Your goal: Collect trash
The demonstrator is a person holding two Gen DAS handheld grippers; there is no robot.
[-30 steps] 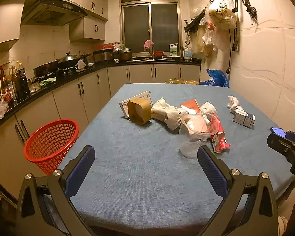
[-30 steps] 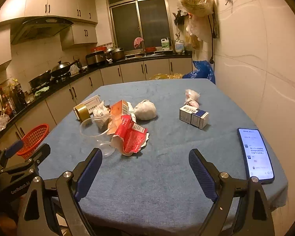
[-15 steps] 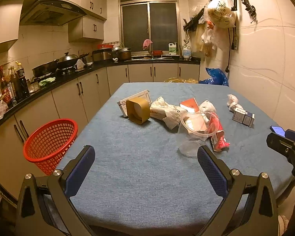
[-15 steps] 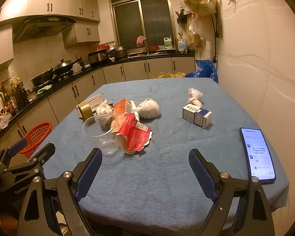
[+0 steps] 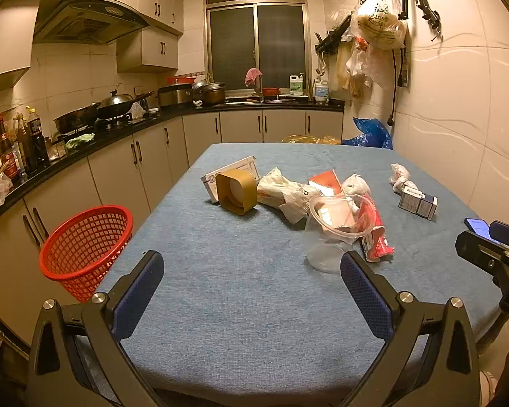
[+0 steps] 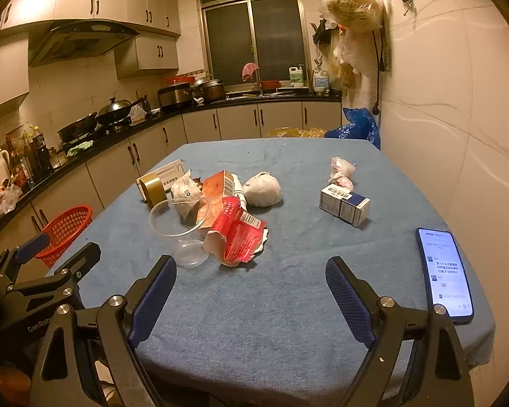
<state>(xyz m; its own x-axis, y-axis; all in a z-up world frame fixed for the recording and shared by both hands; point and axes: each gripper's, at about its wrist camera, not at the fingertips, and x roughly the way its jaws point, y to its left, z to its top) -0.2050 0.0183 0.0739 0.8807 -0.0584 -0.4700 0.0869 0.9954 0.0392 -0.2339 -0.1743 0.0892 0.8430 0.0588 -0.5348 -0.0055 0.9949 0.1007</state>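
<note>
Table (image 5: 241, 305): trash is heaped mid-cloth, well ahead of both grippers.
Basket (image 5: 85, 240): set on the floor off the left edge.
Left gripper (image 5: 251, 278): fingers spread, nothing held.
Right gripper (image 6: 251, 288): fingers spread, nothing held.
Phone (image 6: 446, 271): could be swept up as trash.
Clear cup (image 6: 180, 220): likely crushed if squeezed hard.
</note>
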